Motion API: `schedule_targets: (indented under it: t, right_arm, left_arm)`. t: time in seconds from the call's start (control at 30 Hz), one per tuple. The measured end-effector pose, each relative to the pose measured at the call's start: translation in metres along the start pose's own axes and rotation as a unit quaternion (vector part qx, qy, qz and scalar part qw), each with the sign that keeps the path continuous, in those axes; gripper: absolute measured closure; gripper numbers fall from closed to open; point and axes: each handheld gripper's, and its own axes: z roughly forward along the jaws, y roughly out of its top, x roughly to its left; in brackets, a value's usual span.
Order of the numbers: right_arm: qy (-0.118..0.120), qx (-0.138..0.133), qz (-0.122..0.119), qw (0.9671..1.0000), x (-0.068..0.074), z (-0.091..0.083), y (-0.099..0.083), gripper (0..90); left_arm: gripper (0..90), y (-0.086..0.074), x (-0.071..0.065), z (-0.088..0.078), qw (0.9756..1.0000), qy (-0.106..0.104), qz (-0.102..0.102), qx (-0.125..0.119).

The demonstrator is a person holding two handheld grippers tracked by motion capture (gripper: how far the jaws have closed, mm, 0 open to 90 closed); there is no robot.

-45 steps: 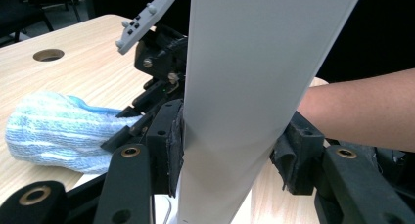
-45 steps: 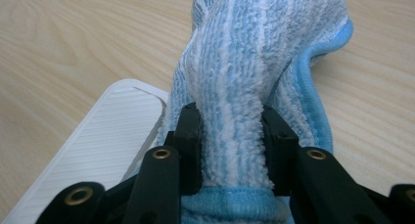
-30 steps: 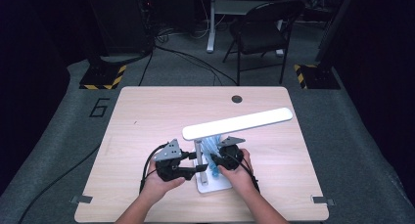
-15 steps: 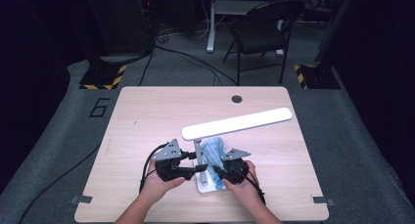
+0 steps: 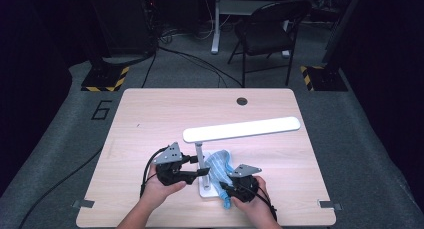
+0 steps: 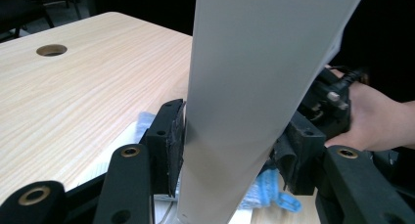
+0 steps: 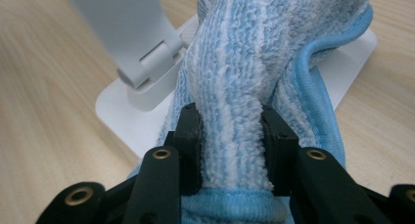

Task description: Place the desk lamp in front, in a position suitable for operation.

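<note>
The wooden bench carries everything, and the white desk lamp serves as the landmark. The lamp's flat white base sits on the bench near the person's edge, and its long light bar runs above the bench from over the base out toward the right side. A thin stem rises from the base to the bar.

A blue and white striped cloth lies bunched just right of the stem, draped partly over the base and touching it. In the right gripper view the cloth rises as a thick fold beside the lamp's hinge, with its blue hem spilling off the base onto the wood.

The left tongs reach in from the left of the lamp, level with the bench. In the left gripper view the left tongs are clamped on the lamp's flat white arm, one pad pressed to each side.

The right tongs sit at the near right of the base. In the right gripper view the right tongs are clamped on the fold of cloth, pinching it just above its hem.
</note>
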Motion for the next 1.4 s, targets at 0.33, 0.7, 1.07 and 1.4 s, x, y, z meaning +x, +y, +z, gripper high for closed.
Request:
schedule_targets:
  t: [0.33, 0.7, 1.07, 1.4]
  right_arm:
    - [0.021, 0.018, -0.003, 0.9996, 0.016, -0.005, -0.002, 65.9]
    - [0.021, 0.012, 0.005, 0.9997, 0.012, -0.006, -0.001, 66.1]
    - [0.006, 0.007, 0.016, 0.9998, 0.000, 0.004, 0.011, 65.1]
    - [-0.009, -0.006, 0.018, 0.9998, -0.023, 0.020, 0.024, 64.7]
  left_arm:
    - [51.3, -0.002, 0.006, -0.012, 0.9999, 0.001, -0.010, 0.010]
    - [51.1, -0.002, 0.009, -0.015, 0.9998, 0.014, -0.010, 0.012]
    - [54.2, -0.002, 0.011, -0.014, 0.9997, 0.017, -0.010, 0.012]
    - [54.6, -0.003, 0.005, -0.010, 0.9993, 0.033, -0.012, 0.009]
